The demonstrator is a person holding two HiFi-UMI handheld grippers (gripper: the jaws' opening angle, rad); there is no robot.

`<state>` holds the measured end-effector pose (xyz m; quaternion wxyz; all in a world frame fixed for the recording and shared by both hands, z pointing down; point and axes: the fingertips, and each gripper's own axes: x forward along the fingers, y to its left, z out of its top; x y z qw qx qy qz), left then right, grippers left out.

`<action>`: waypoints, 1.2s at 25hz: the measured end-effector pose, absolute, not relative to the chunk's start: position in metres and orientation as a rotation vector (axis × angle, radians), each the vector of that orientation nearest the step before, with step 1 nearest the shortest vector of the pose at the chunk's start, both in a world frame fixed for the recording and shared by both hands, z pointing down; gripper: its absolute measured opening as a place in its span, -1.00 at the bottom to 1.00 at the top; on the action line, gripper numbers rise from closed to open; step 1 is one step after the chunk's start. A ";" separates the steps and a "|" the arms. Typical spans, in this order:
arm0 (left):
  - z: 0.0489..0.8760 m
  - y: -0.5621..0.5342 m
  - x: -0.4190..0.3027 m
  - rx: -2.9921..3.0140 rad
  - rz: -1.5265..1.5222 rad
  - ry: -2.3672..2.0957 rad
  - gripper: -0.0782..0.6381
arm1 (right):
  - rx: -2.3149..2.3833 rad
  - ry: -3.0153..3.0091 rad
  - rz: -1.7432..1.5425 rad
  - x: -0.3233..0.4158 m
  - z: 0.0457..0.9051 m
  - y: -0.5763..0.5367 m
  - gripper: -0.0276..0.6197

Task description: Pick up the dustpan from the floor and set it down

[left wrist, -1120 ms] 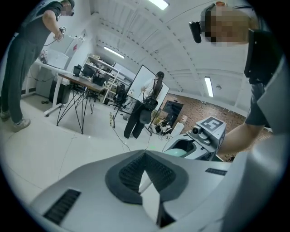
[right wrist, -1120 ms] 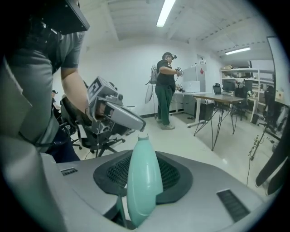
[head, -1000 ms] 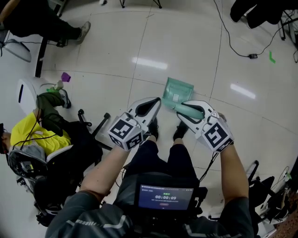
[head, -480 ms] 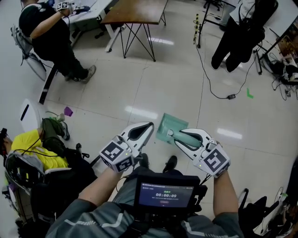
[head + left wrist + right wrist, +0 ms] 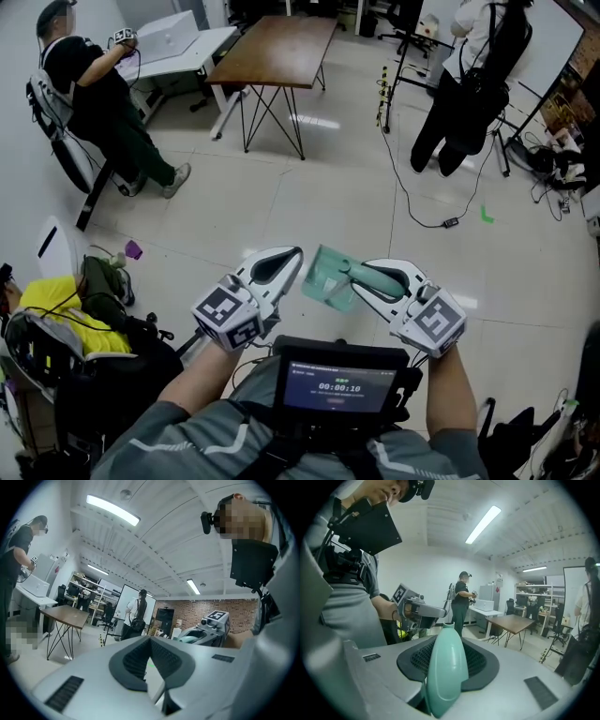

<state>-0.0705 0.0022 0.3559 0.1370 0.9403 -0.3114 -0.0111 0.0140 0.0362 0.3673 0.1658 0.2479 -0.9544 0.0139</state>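
Note:
A teal dustpan [image 5: 324, 277] hangs in the air in front of me, its pan tilted toward the left. My right gripper [image 5: 360, 275] is shut on its rounded handle [image 5: 446, 667], which fills the space between the dark pads in the right gripper view. My left gripper [image 5: 284, 265] is held beside the pan's left edge, its tips together and nothing between them. In the left gripper view its pads [image 5: 140, 656] meet at the tip, with the right gripper [image 5: 206, 632] off to the side.
A brown table [image 5: 277, 42] and a white desk [image 5: 178, 42] stand at the back. A person sits at the back left [image 5: 94, 103], another stands at the back right [image 5: 469, 84]. A cable [image 5: 412, 202] runs over the floor. A seated person in yellow [image 5: 56, 309] is at my left.
Both grippers have come up from near the floor. The dustpan rose with the right gripper, and the head view now takes in more of the room.

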 end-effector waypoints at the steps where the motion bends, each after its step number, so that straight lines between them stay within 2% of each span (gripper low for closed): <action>1: 0.354 0.004 -0.072 2.731 -0.033 -0.901 -0.74 | 0.703 -2.720 0.038 0.012 0.365 0.039 -0.45; 19: 0.326 0.015 -0.068 2.815 0.009 -0.839 -0.74 | 0.708 -2.719 0.015 0.003 0.334 0.042 -0.45; 30: 0.337 0.022 -0.071 2.775 -0.003 -0.845 -0.74 | 0.705 -2.707 -0.003 0.004 0.344 0.045 -0.45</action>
